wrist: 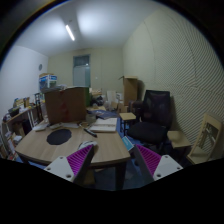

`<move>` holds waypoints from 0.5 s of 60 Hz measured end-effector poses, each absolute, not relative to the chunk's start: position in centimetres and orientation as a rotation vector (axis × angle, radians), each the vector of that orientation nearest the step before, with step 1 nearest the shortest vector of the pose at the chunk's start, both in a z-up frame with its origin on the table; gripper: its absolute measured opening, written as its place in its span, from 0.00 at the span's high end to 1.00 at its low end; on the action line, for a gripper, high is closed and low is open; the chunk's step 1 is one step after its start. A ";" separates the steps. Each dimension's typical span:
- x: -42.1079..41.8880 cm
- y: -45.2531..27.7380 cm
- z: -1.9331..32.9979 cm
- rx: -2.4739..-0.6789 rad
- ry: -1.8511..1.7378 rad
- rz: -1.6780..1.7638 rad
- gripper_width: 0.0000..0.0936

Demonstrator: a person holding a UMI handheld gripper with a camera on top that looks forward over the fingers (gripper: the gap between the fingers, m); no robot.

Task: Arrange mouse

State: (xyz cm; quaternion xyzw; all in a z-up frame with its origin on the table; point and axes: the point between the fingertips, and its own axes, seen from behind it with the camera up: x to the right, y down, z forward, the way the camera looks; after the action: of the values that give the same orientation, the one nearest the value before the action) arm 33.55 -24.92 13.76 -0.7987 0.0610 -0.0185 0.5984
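Claw (110,163) spread open, nothing between the purple pads (148,160); held high over the near edge of the round wooden table (40,148). Mouse not discernible from here, so its heading and long axis can't be read. Dark oval mouse pad (59,136) lies ahead-left of the fingers. Black office chair (152,118) ahead-right, brown cardboard box (66,104) beyond the pad.

The tool (108,160) carries magenta pads (148,160) on pale fingers. Just ahead lies a light wooden table (100,148) bearing a dark round mat (59,135). Beyond it stand a brown cardboard box (66,104) and a black chair (152,118) against cream walls.
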 end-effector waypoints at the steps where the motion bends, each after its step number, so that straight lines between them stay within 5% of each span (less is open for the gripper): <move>1: 33.3 -24.9 13.7 -1.853 0.137 -0.036 0.10; 17: 28.6 -21.3 11.1 -1.907 0.011 -0.007 0.10; 30: 22.1 -16.3 5.4 -1.968 0.023 0.220 0.11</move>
State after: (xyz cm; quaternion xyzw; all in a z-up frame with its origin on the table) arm 22.06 -16.27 5.37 -0.8308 0.0098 0.0930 0.5486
